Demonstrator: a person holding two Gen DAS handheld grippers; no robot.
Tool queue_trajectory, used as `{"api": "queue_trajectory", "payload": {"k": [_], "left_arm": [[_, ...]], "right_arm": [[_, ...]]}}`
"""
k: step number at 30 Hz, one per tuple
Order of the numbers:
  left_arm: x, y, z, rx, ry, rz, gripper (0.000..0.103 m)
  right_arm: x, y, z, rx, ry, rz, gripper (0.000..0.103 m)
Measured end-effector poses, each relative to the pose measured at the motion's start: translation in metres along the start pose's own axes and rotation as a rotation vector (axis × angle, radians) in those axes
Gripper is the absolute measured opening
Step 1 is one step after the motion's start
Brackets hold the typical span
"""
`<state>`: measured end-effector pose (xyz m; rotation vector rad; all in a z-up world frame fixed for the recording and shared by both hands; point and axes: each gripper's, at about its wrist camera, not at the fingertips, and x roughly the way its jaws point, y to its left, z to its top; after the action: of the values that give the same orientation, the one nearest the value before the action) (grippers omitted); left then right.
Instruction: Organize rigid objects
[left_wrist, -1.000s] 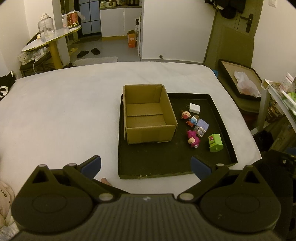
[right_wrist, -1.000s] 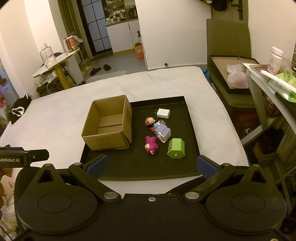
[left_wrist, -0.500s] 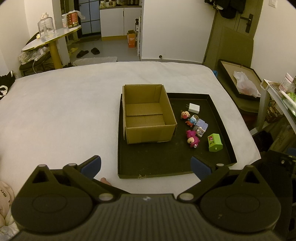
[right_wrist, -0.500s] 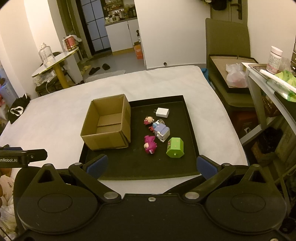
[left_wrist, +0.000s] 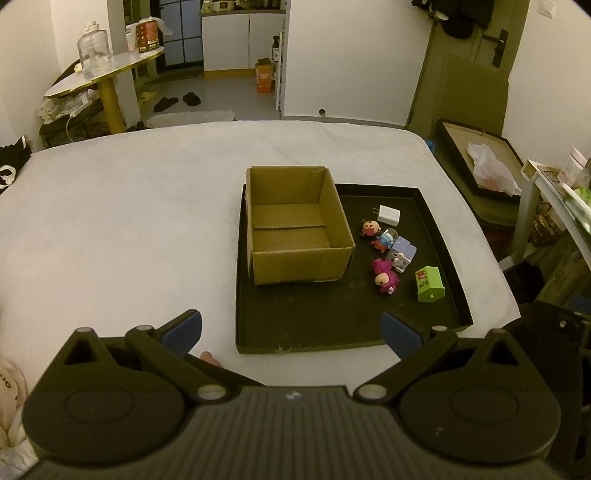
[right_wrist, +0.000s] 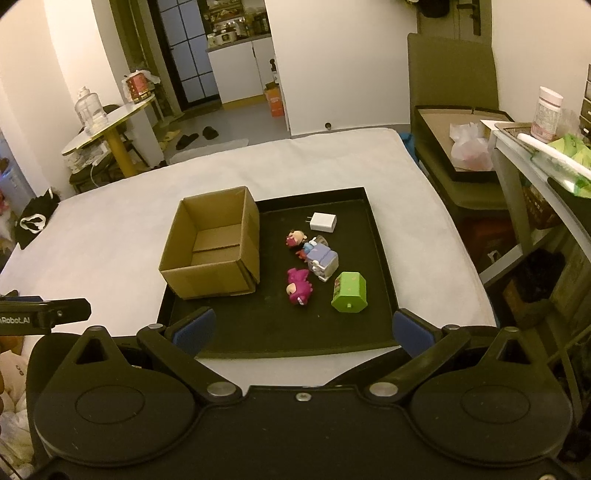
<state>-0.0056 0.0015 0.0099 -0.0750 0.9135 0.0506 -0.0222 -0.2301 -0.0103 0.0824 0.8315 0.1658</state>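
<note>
both claws, left claw and right claw, gape wide, holding nothing.

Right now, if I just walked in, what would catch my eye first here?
Probably the open cardboard box, empty inside, sitting on the left part of a black tray on the white bed. Beside it on the tray lie small bright toys: a green block, a magenta figure and a white charger. Both grippers hang open in front.
</note>
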Motion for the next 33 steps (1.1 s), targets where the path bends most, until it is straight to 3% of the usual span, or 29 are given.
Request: {"api": "queue_trajectory", "payload": {"k": [11, 33], "left_arm": [[0.007, 0.004, -0.001, -0.003, 0.006, -0.005, 0.102], [0.054, 0.008, 0.019, -0.031, 0.048, 0.003, 0.102]], "right_arm": [[0.004, -0.001, -0.002, 0.011, 0.009, 0.001, 0.103], [0.052, -0.018, 0.008, 0.077, 0.039, -0.038, 0.103]]}}
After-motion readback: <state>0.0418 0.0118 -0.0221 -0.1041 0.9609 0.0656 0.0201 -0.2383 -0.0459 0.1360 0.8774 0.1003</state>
